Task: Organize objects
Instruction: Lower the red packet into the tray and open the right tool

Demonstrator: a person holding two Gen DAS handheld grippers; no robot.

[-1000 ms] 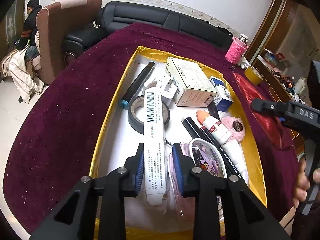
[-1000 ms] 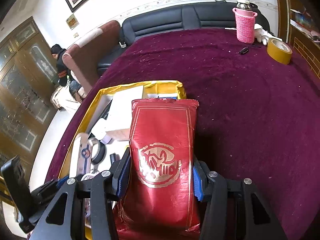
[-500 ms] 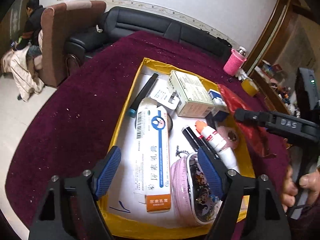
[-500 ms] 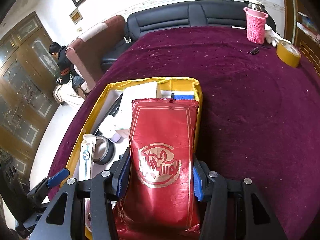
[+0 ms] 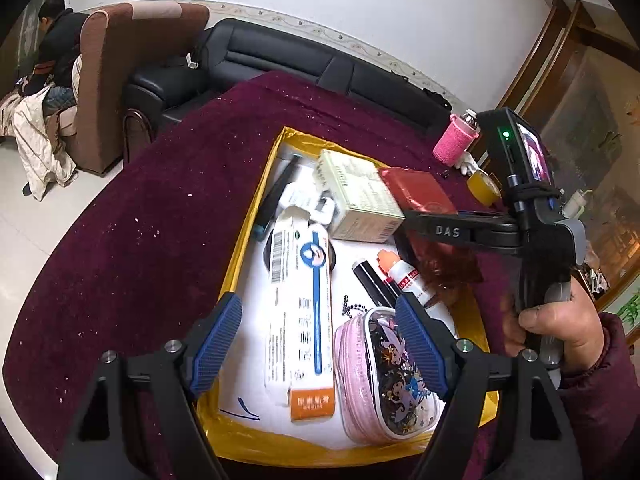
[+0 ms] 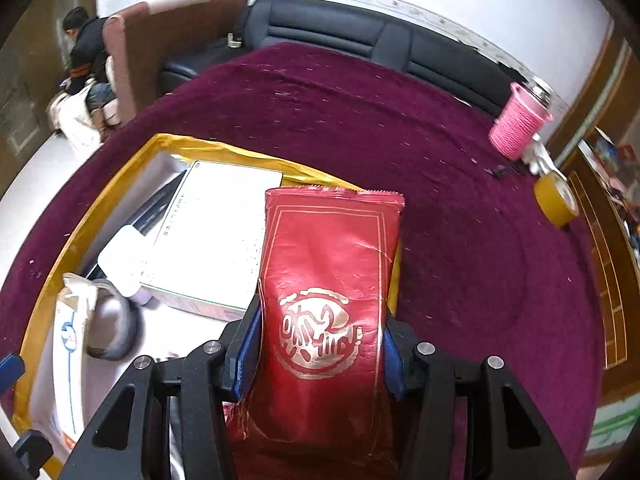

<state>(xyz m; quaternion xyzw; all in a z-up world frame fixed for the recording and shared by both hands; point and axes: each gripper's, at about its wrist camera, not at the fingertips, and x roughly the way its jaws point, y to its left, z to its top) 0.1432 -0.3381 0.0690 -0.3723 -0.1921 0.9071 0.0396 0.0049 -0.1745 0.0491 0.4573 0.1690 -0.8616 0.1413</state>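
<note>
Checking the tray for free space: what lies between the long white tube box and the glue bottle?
In the left wrist view, a black pen lies between the tube box and the glue bottle, over white tray floor.

Reds, golds and pinks on a maroon counter (image 6: 460, 240)

The pouch (image 6: 328, 280) was red with a gold emblem; the tray (image 5: 256, 216) yellow-rimmed; the case (image 5: 380, 380) pink with cartoon figures.

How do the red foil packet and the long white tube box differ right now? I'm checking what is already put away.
The red foil packet is clamped in the right gripper over the tray's right side; the long white tube box lies flat inside the tray, below the open left gripper. The packet is crinkled, shiny and soft; the box is stiff, printed card. Both are long and narrow.
</note>
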